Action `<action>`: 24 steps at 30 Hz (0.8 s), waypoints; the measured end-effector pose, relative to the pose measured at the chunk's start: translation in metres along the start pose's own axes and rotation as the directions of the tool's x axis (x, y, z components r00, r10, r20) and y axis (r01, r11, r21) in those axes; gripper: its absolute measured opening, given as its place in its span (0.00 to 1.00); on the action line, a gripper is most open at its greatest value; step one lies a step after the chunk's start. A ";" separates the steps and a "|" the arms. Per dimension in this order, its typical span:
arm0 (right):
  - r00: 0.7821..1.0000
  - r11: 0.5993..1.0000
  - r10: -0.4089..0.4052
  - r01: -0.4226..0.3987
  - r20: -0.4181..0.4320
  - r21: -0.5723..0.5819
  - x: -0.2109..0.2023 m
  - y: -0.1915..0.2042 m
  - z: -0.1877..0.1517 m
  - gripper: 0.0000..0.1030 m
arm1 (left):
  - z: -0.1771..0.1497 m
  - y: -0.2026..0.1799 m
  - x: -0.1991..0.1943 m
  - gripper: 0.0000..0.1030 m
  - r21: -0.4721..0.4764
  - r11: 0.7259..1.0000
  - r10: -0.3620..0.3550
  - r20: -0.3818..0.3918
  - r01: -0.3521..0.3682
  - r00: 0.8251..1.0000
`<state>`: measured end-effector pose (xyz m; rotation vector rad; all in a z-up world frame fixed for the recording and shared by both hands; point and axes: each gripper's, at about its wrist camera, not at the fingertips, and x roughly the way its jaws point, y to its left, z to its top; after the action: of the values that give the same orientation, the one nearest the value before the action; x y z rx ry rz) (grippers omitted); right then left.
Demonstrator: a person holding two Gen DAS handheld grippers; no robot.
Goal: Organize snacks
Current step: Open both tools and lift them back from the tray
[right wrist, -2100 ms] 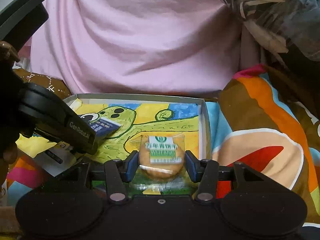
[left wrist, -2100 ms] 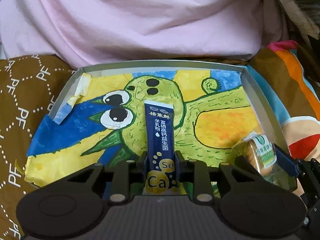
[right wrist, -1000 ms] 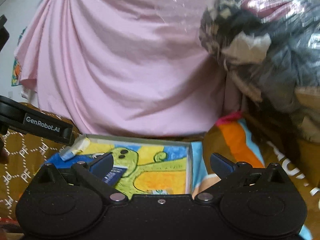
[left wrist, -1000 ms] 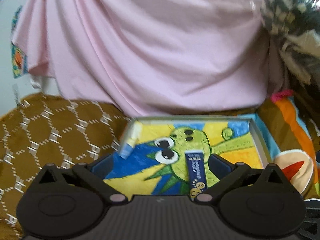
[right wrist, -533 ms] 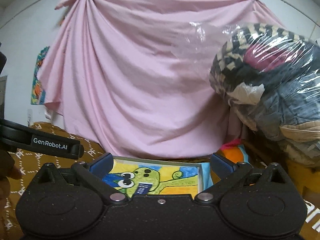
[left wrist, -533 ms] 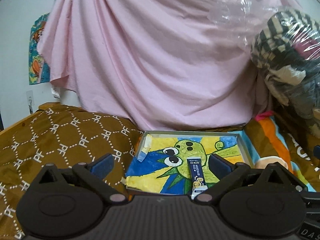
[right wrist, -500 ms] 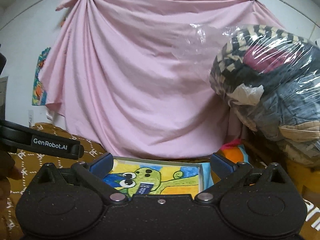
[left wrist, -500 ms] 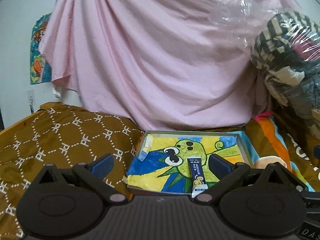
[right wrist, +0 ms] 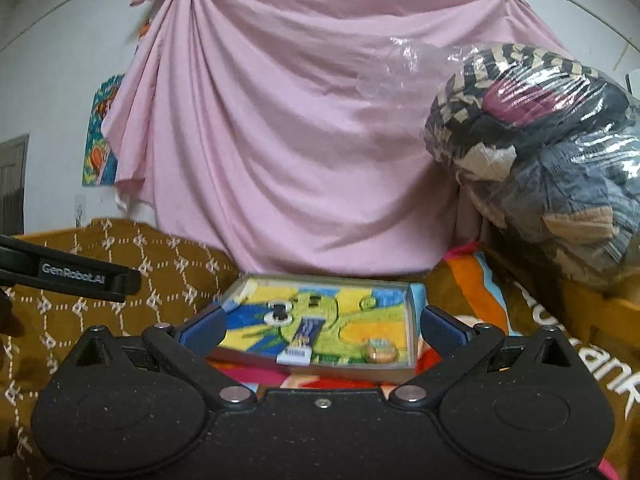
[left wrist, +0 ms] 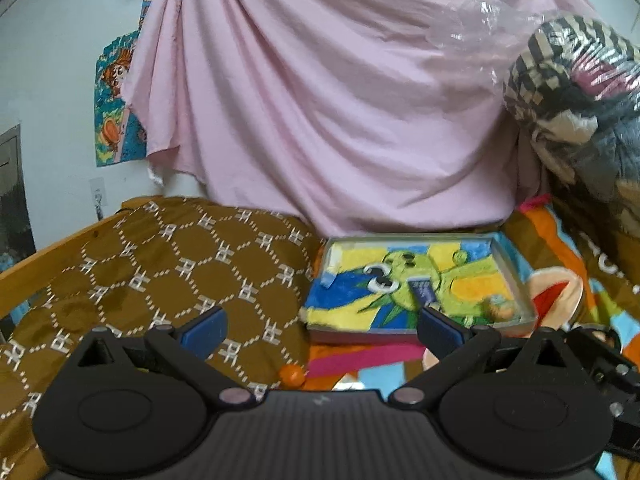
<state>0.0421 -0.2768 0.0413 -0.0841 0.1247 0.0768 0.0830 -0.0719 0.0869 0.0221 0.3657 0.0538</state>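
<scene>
Bedding covers the whole surface: a brown quilt (left wrist: 160, 264) with white hexagons on the left, a bright cartoon blanket (right wrist: 476, 280) on the right. Nearest, the left gripper (left wrist: 320, 326) hangs over the quilt's edge with its jaws spread wide and nothing between them. The right gripper (right wrist: 320, 326) is likewise wide apart and empty. Just beyond both lies a shallow tray (right wrist: 410, 312) lined with a green cartoon drawing. Inside it a blue sachet (right wrist: 306, 334) rests near the middle, and a wrapped biscuit (right wrist: 380, 351) sits in the near right corner, apart from the sachet. Behind hangs a pink sheet (right wrist: 300, 140), with a plastic-wrapped bundle (right wrist: 540, 140) at right.
</scene>
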 end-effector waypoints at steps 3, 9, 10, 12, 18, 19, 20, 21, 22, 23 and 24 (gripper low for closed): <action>0.999 1.000 -0.001 0.001 -0.037 0.009 -0.008 0.005 -0.010 0.99 | -0.014 0.008 -0.005 1.00 -0.001 1.000 -0.003 -0.026 0.003 1.000; 0.987 1.000 0.013 -0.012 -0.160 0.004 -0.009 0.015 -0.031 0.99 | -0.044 0.019 -0.004 1.00 0.004 1.000 -0.003 -0.106 0.004 0.994; 0.983 1.000 0.015 -0.015 -0.182 -0.001 -0.007 0.017 -0.035 0.99 | -0.050 0.021 -0.002 1.00 -0.001 1.000 -0.004 -0.130 0.004 0.991; 0.975 1.000 0.013 -0.018 -0.223 -0.017 -0.001 0.022 -0.044 0.99 | -0.062 0.024 0.002 1.00 -0.009 1.000 -0.008 -0.173 0.007 0.985; 0.948 0.995 0.027 -0.057 -0.316 -0.086 0.016 0.037 -0.067 0.99 | -0.092 0.031 0.015 1.00 0.001 1.000 0.005 -0.255 -0.005 0.967; 0.944 0.993 0.034 -0.068 -0.329 -0.095 0.019 0.040 -0.071 0.99 | -0.095 0.032 0.017 1.00 0.002 1.000 0.007 -0.264 -0.006 0.965; 0.939 0.992 0.038 -0.078 -0.342 -0.103 0.021 0.043 -0.074 0.99 | -0.098 0.033 0.020 1.00 0.003 1.000 0.008 -0.272 -0.007 0.962; 0.934 0.990 0.041 -0.085 -0.354 -0.111 0.023 0.045 -0.076 0.99 | -0.100 0.034 0.023 1.00 0.004 1.000 0.008 -0.280 -0.007 0.960; 0.929 0.988 0.044 -0.094 -0.368 -0.120 0.025 0.047 -0.079 0.99 | -0.103 0.034 0.025 1.00 0.006 1.000 0.008 -0.287 -0.006 0.958; 0.924 0.986 0.048 -0.104 -0.380 -0.128 0.027 0.050 -0.082 0.99 | -0.105 0.034 0.027 1.00 0.009 1.000 0.007 -0.293 -0.005 0.956; 0.919 0.984 0.050 -0.111 -0.391 -0.136 0.028 0.052 -0.084 0.99 | -0.108 0.034 0.029 1.00 0.014 1.000 0.008 -0.299 -0.004 0.954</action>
<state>0.0551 -0.2306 -0.0496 -0.2506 0.5196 0.1527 0.0702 -0.0350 -0.0229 0.0278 0.6700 0.0607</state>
